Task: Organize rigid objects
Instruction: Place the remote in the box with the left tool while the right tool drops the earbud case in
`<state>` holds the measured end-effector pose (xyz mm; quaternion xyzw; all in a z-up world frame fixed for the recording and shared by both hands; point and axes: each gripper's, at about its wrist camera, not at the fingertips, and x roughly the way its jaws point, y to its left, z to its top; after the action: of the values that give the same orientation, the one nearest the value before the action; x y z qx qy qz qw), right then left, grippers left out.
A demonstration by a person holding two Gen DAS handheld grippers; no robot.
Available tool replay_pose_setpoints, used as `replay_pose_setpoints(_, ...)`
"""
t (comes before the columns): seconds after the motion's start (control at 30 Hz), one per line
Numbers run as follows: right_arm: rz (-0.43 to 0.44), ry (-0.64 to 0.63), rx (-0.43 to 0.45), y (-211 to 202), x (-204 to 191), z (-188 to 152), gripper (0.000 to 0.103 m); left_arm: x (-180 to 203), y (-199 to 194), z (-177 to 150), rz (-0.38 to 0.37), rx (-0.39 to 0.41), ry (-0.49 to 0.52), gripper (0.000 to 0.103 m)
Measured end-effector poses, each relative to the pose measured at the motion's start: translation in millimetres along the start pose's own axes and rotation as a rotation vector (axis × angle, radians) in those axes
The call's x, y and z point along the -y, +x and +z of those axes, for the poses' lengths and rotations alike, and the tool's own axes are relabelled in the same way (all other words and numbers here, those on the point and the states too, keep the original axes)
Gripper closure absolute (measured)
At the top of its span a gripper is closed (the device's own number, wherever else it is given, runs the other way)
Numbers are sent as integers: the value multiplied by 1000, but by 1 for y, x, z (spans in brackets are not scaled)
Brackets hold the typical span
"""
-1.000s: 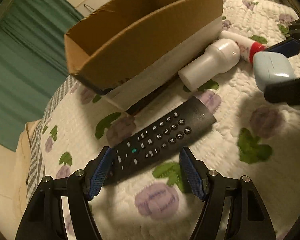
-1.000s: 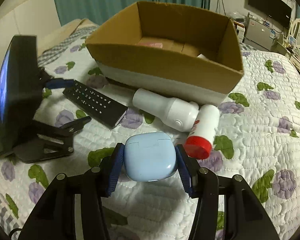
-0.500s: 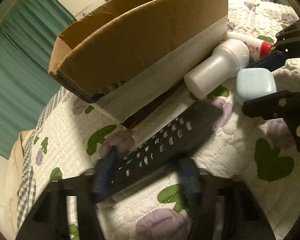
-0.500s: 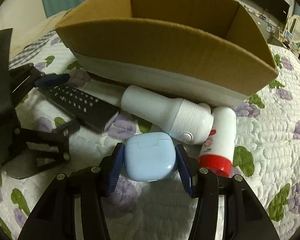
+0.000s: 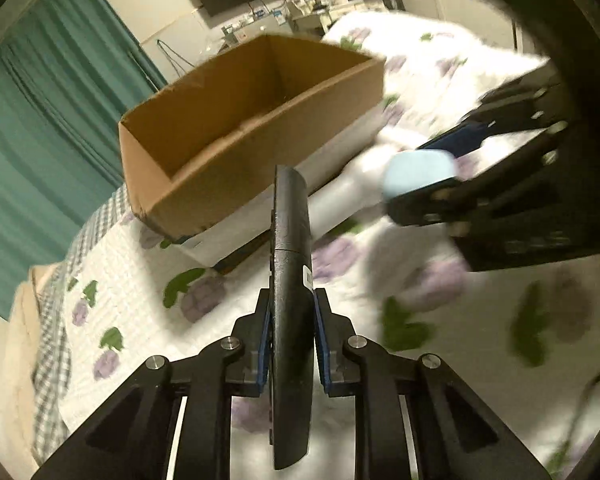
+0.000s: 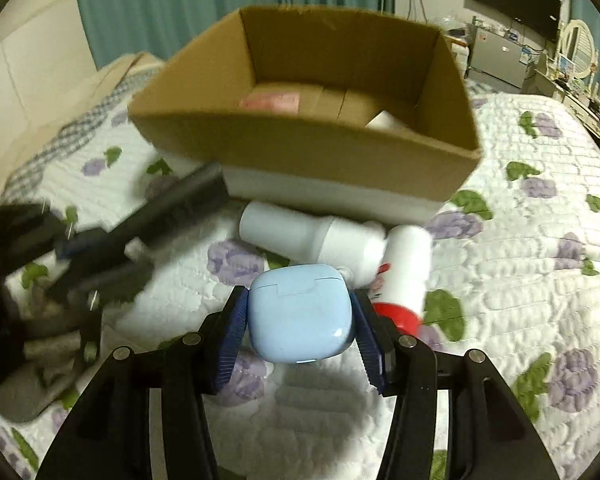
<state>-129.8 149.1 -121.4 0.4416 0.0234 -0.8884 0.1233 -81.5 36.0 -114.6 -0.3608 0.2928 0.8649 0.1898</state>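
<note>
Fingers of the left gripper (image 5: pixel 290 336) pinch a long black remote control (image 5: pixel 291 280) edge-on; the right gripper (image 6: pixel 298 328) clamps a pale blue rounded plastic case (image 6: pixel 300 314), both above the quilt before the brown cardboard box's (image 6: pixel 300 148) near wall. Held by one end, the remote may pivot or slip; the grippers could collide over the box.

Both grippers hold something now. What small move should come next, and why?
Probably carry the remote, clamped in the left gripper, forward over the cardboard box and let go there. The right gripper holds the blue case just short of the same box, so it can follow.
</note>
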Motion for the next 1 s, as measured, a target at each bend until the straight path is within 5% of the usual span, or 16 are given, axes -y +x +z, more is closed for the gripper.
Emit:
replay_pose_setpoints(0.27,-16,39,71,-43,17,6,52,10,-44,14,-72,34,-194,84)
replay_pose_setpoints(0.63,-18,48,173,-84,22,29,52,-18,-90,57,-28,158,-309,84)
replay_pose_setpoints(1.0,-55,-22,283,-82,39,115,52,-80,-34,125,28,161,-454,84)
